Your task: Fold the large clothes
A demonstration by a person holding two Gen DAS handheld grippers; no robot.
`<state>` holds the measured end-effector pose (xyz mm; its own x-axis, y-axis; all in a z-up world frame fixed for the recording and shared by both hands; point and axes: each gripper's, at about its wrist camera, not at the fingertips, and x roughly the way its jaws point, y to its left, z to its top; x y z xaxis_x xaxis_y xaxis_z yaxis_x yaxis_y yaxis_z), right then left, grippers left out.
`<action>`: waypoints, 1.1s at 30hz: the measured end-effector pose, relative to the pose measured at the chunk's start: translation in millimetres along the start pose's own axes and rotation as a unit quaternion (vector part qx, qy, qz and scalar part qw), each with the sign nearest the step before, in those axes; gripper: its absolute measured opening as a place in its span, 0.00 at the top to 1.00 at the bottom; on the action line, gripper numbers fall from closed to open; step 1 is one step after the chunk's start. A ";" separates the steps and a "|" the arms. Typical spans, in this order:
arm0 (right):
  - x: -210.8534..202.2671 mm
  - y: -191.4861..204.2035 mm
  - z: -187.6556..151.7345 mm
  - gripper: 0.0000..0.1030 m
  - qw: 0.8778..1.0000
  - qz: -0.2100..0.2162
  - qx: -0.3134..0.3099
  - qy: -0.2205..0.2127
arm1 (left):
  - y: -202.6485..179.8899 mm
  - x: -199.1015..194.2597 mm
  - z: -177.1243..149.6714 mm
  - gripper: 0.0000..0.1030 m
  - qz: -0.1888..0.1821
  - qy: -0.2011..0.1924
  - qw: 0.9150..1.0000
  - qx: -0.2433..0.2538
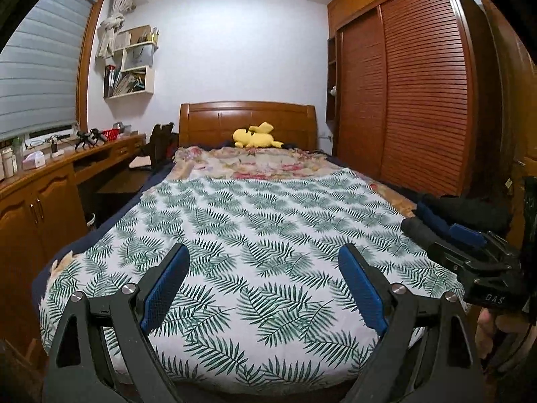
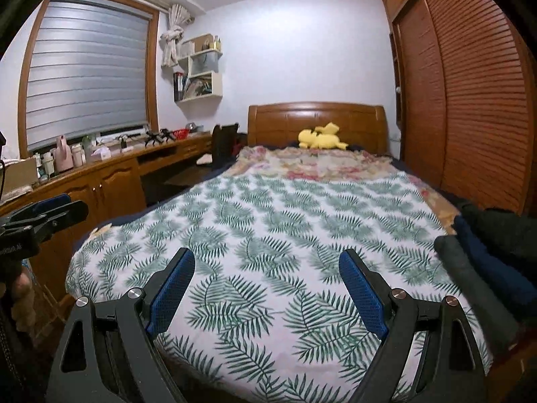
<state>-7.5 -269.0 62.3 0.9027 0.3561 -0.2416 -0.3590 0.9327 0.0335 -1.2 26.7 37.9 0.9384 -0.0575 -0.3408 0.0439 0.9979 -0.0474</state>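
Leaf-print sheet [image 2: 268, 235] covers the bed, with dark clothes [image 2: 486, 262] heaped in folds at its right edge, near the foot. Left gripper [image 1: 263, 282] and right gripper [image 2: 266, 283] hang over the foot end, jaws spread wide, holding nothing. Wall shelf boxes [image 1: 134, 70] hold books.

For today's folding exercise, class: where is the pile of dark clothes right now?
The pile of dark clothes lies at the right edge of the bed, on the leaf-print cover beside the wardrobe, right of the right hand-held gripper.
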 end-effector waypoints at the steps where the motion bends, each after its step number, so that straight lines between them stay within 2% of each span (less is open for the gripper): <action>1: 0.3 -0.4 -3.5 0.14 1.000 -0.001 0.001 -0.004 | -1.5 -1.9 1.2 0.12 0.000 -0.002 1.000 0.000; 9: -6.8 -0.3 -15.9 0.14 0.999 -0.019 -0.002 -0.030 | -11.7 -12.8 8.4 0.12 0.003 -0.021 1.000 0.009; 33: -2.9 10.3 -16.0 0.14 0.999 -0.025 0.007 -0.028 | -18.0 -13.7 8.7 0.12 0.002 -0.019 1.000 0.008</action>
<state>-17.7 -261.4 47.8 0.9315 0.3109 -0.1889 -0.3096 0.9501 0.0372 -11.8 9.8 51.5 0.9511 -0.0532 -0.3044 0.0458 0.9985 -0.0313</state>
